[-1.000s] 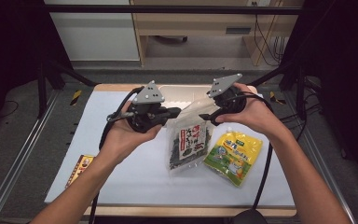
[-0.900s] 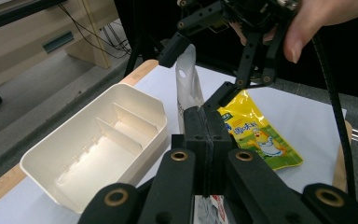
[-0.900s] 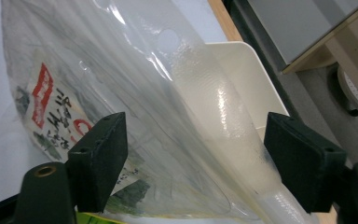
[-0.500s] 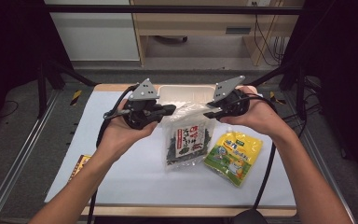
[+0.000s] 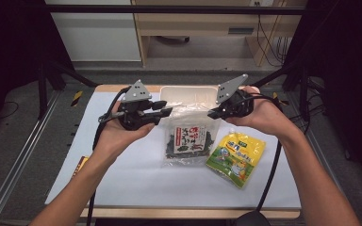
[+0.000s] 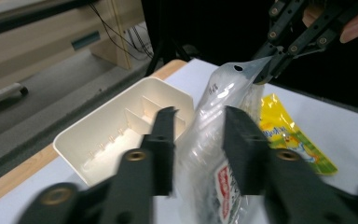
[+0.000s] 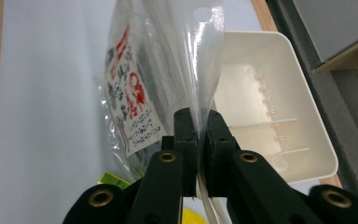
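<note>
Clear plastic seaweed bag w/ red-black label (image 5: 188,139) hangs long axis 12-to-6, top corner pinched tight by right gripper (image 5: 213,113) at approx 1 o'clock. Left gripper (image 5: 168,109) at 11, jaws just parted, straddling the film w/o pressing. White divided tray (image 5: 188,91) sits just behind at 12, so right hand carries it.

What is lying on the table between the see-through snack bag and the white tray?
Nothing: in the left gripper view the clear bag hangs right beside the white tray, with no object between.
</note>
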Demonstrator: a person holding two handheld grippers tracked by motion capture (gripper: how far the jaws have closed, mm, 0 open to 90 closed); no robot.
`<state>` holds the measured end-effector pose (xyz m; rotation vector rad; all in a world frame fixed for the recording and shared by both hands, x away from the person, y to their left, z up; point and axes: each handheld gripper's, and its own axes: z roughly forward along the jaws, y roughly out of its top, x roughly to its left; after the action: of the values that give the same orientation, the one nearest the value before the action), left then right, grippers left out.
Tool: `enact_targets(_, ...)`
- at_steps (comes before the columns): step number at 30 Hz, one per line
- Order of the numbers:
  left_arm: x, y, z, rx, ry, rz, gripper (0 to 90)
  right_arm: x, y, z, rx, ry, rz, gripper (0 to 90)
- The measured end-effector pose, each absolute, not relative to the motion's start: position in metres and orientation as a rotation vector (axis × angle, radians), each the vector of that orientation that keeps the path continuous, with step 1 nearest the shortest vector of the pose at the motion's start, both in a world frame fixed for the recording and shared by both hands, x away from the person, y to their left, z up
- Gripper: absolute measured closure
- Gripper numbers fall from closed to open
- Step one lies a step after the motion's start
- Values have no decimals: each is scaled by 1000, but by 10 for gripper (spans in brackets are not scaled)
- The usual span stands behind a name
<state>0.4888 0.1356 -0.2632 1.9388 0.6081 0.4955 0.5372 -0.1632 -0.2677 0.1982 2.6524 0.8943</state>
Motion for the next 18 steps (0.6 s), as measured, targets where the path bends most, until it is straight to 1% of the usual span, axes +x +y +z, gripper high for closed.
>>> enact_targets(1,488,138,-264,1926,617,506,533,538,-165,-267,205,2654,893,871)
enact_targets(2,487,141,-265,1906,622,525,481,538,-166,-267,217,2655,893,873)
enact_targets(6,482,154,-270,1871,625,570,354,539,-174,-262,285,2636,947,880)
enact_targets(8,480,161,-275,1862,642,580,328,540,-177,-259,321,2620,982,882)
enact_targets(13,476,176,-295,1885,700,596,226,539,-185,-247,418,2584,1080,885)
enact_targets(18,475,189,-317,1907,767,594,147,538,-189,-236,509,2558,1112,885)
